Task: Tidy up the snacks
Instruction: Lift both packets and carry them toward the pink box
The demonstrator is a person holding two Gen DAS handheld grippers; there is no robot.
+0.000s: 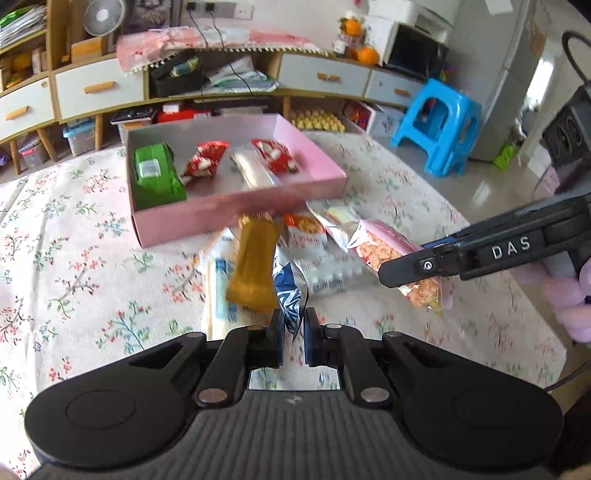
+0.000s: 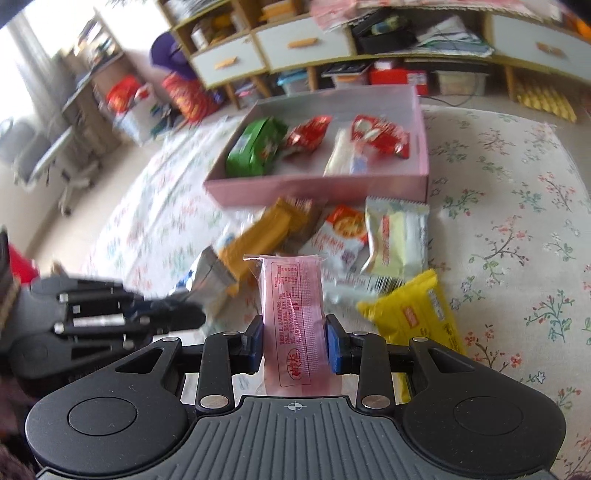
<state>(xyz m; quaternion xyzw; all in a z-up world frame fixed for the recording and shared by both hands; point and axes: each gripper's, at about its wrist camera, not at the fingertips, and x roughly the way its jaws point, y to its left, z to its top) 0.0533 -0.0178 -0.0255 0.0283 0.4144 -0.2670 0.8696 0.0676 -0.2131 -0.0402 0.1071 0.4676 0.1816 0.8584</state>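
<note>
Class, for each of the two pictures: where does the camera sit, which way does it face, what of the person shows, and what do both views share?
Left wrist: on the left tongs, facing down toward the pink box; clamps a blue-and-silver packet; right tongs enter.
Right wrist: on the right tongs, same heading; grips a pink packet; left tongs show.
Shared: box, floral cloth.

Home living room: drawer cabinet (image 1: 99, 88), fan (image 1: 103, 16), microwave (image 1: 417, 51), plastic stool (image 1: 439, 125), floral tablecloth (image 1: 74, 258).

Wooden drawer cabinet (image 1: 99, 88), blue plastic stool (image 1: 439, 125), glossy pale floor (image 1: 491, 192).
</note>
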